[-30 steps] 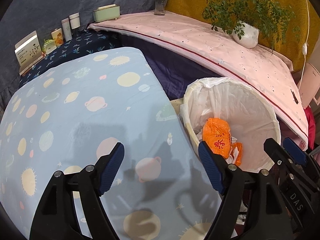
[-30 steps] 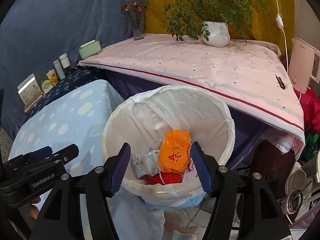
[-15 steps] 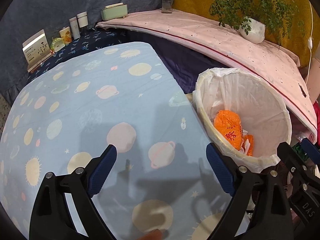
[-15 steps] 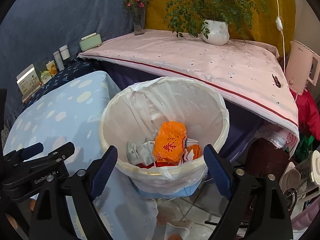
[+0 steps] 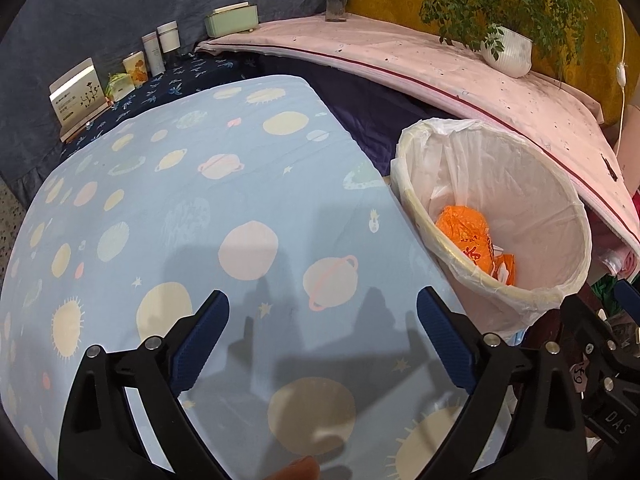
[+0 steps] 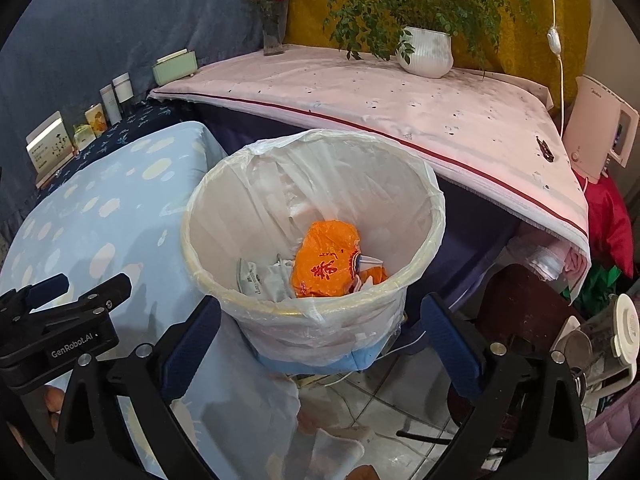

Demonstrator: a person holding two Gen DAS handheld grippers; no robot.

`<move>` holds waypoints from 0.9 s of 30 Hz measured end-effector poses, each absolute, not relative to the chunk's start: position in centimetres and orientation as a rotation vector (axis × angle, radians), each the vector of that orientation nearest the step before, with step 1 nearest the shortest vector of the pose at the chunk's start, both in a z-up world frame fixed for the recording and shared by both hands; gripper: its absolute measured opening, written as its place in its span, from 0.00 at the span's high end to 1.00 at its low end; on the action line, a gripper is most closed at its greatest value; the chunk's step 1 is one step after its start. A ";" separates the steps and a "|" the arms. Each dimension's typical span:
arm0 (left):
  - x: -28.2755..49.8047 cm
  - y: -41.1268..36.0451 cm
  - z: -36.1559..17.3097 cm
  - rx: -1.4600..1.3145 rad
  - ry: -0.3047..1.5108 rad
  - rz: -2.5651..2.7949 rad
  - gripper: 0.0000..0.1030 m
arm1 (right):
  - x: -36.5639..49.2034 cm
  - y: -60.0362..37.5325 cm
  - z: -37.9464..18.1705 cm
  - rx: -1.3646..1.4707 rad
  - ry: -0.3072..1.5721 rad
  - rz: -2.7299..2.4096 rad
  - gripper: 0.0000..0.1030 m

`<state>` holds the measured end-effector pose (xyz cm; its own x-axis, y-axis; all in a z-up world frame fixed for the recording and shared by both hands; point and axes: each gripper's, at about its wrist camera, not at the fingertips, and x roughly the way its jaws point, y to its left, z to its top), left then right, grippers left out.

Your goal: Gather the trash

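A white bin with a plastic liner [image 6: 224,224] stands beside the blue planet-print table [image 6: 100,216]. Inside it lie an orange wrapper [image 6: 326,260] and a grey packet [image 6: 260,278]. The bin [image 5: 560,216] and the orange wrapper [image 5: 464,236] also show at the right of the left wrist view. My left gripper [image 5: 323,338] is open and empty above the blue table [image 5: 168,216]. My right gripper [image 6: 320,340] is open and empty, just in front of the bin's near wall. The left gripper's body [image 6: 60,328] shows at the left of the right wrist view.
A pink-covered table [image 6: 400,104] behind the bin holds a potted plant [image 6: 426,50], a flower vase [image 6: 274,28] and a green box [image 6: 174,66]. Small boxes and jars [image 5: 120,72] line the dark cloth. A white appliance [image 6: 600,136] and a blender jar [image 6: 600,340] stand at the right.
Both grippers have drawn back and up from the bin, and their jaws stand wider apart. The bin looks smaller and farther in both views.
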<state>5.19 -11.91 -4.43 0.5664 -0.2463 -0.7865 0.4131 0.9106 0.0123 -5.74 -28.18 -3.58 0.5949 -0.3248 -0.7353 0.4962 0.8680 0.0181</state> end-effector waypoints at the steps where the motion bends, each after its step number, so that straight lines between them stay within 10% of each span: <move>1: 5.1 -11.9 -4.5 0.204 0.889 -0.389 0.12 | -5.8 -28.2 -3.6 0.230 0.804 -0.483 0.07; 27: 3.8 -11.8 -5.1 0.239 0.877 -0.374 0.11 | -6.3 -27.4 -4.5 0.201 0.825 -0.492 0.07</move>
